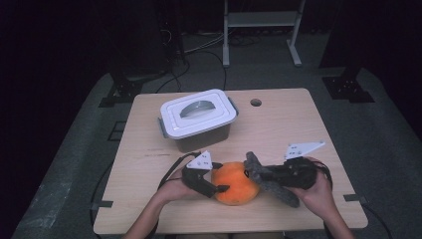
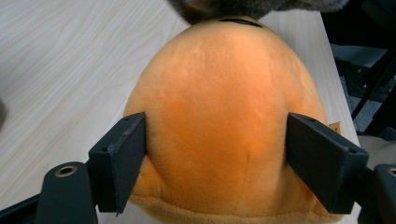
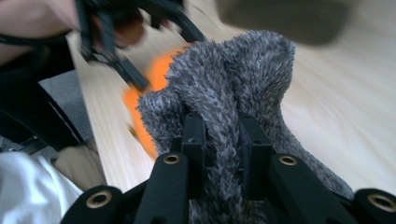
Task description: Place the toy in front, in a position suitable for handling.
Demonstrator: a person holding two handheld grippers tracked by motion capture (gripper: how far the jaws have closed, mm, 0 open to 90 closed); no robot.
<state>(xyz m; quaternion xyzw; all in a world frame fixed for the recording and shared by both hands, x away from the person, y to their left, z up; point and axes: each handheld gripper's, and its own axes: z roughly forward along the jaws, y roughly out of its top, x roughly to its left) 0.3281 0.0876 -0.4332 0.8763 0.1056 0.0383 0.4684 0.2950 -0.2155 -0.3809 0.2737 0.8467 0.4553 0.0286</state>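
- Near front edge of worktop point(image 1: 149, 209): orange plush point(image 1: 235, 182) clamped by left gripper point(image 1: 219, 188), jaws pressed on both its sides.
- Grey furry cloth point(image 1: 271, 180) pinched tight in right gripper point(image 3: 223, 135), touching plush.
- Step judged: pulling cloth off plush; next needed steady hold, continued pull.
- Plush round, soft, smooth.
- Lidded box point(image 1: 198, 118) behind, apart.

right tongs point(image 3: 223, 140) tight on grey fuzzy plush point(image 3: 224, 79), orange plush point(image 3: 156, 74) beyond
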